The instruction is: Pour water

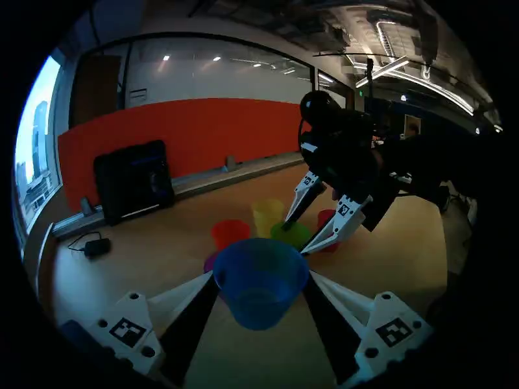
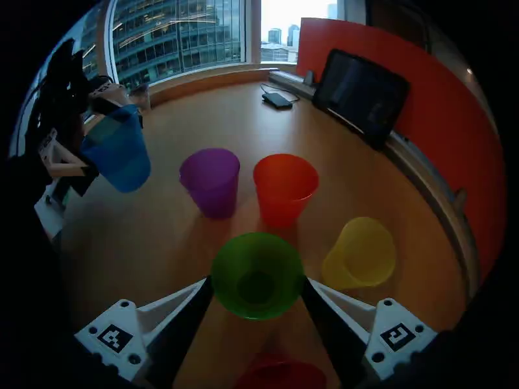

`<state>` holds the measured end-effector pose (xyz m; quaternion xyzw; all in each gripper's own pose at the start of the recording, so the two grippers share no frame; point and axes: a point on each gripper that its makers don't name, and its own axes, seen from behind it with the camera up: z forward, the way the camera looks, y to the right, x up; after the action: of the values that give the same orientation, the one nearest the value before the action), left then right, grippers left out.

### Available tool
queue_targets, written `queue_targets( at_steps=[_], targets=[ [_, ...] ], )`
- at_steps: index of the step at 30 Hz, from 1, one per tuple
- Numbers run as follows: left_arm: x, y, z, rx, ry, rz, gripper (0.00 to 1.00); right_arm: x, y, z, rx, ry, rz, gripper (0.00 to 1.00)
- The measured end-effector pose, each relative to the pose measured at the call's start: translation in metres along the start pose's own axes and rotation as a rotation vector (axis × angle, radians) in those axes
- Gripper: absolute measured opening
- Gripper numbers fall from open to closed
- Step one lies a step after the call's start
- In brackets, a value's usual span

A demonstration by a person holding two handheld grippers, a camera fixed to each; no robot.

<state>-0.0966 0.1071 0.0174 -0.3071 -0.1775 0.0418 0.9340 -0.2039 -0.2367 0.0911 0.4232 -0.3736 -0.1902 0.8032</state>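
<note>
My left gripper (image 1: 259, 285) is shut on a blue cup (image 1: 259, 280), which is held close to the camera with its mouth facing me. In the right gripper view the blue cup (image 2: 118, 152) hangs at the far left in the left gripper (image 2: 91, 146). My right gripper (image 2: 257, 280) is shut on a green cup (image 2: 257, 275) standing on the wooden table (image 2: 149, 240). In the left gripper view the right gripper (image 1: 297, 236) flanks the green cup (image 1: 290, 233). I cannot tell whether either cup holds water.
On the table stand a purple cup (image 2: 211, 181), an orange cup (image 2: 285, 187), a yellow cup (image 2: 360, 254) and a red cup (image 2: 279, 375) near my right gripper. A black screen (image 2: 363, 97) leans on the orange wall, beside a power adapter (image 2: 277, 99).
</note>
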Motion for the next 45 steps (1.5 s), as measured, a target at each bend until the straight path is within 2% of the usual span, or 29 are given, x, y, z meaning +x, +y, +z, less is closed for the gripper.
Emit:
queue_targets(
  at_steps=[9,17,27,45],
  targets=[
    [0.002,0.000,-0.005,0.008,0.013,0.006,0.87,0.003,0.000,0.003,-0.011,0.002,0.016,0.92],
    [0.008,0.000,-0.009,0.022,0.021,0.009,0.87,0.017,-0.001,-0.009,-0.025,0.063,0.024,0.92],
    [0.022,0.004,-0.010,0.041,0.041,0.008,0.87,0.030,0.000,-0.047,-0.063,0.157,0.032,0.92],
    [0.061,0.019,-0.018,0.055,0.147,0.017,0.87,0.057,-0.003,-0.131,-0.160,0.392,0.046,0.92]
  ],
)
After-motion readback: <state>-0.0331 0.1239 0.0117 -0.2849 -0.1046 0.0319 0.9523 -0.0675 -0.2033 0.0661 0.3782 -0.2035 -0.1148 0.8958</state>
